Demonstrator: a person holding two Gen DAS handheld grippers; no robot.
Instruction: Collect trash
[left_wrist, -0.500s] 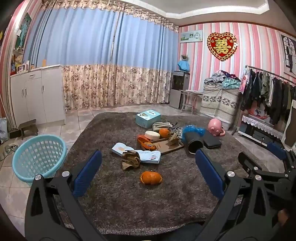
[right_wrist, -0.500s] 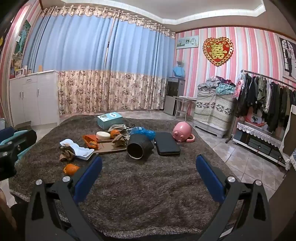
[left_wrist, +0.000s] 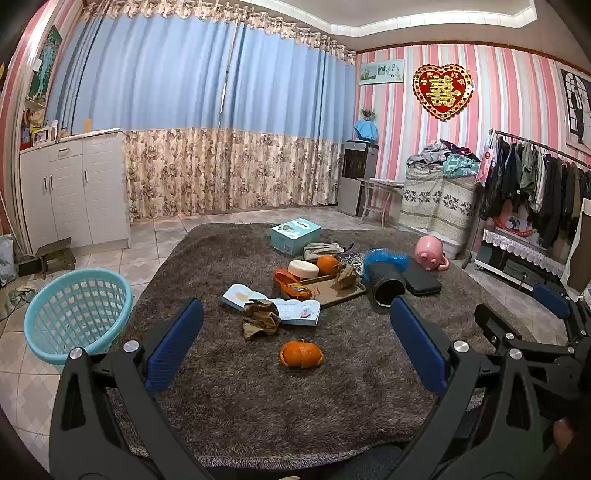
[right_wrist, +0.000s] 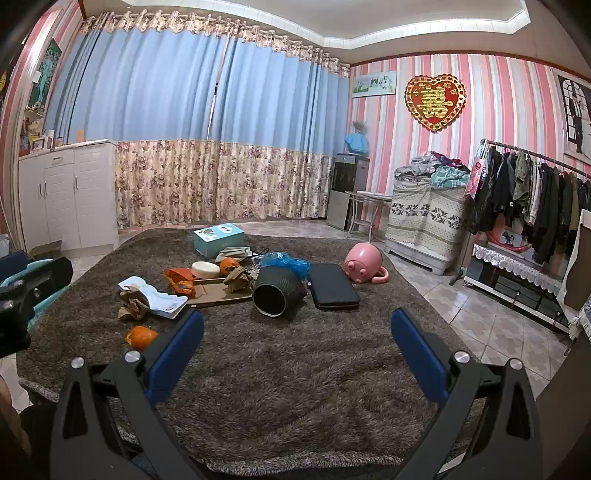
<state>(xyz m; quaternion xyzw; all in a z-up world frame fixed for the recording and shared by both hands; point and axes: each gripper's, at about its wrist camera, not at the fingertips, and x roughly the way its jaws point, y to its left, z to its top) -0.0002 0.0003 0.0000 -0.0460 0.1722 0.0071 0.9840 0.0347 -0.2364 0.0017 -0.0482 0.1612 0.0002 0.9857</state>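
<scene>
An orange peel (left_wrist: 300, 354) lies on the shaggy grey rug (left_wrist: 258, 398), between and just beyond my open, empty left gripper (left_wrist: 295, 347). A crumpled brown paper (left_wrist: 259, 318) lies past it, on an open booklet (left_wrist: 284, 306). An orange wrapper (left_wrist: 291, 286) and another crumpled paper (left_wrist: 345, 276) lie by a wooden tray (left_wrist: 336, 291). My right gripper (right_wrist: 295, 349) is open and empty over bare rug, short of a tipped black bin (right_wrist: 275, 291) with a blue plastic bag (right_wrist: 286, 262). The peel (right_wrist: 141, 336) sits by its left finger.
A light blue basket (left_wrist: 75, 314) stands on the tiles left of the rug. On the rug are a teal box (left_wrist: 295, 236), a white round tin (left_wrist: 303, 268), an orange (left_wrist: 327, 264), a black case (right_wrist: 332, 286) and a pink pig toy (right_wrist: 364, 264). A clothes rack (left_wrist: 535, 184) stands right.
Both grippers have barely moved; the scene looks the same.
</scene>
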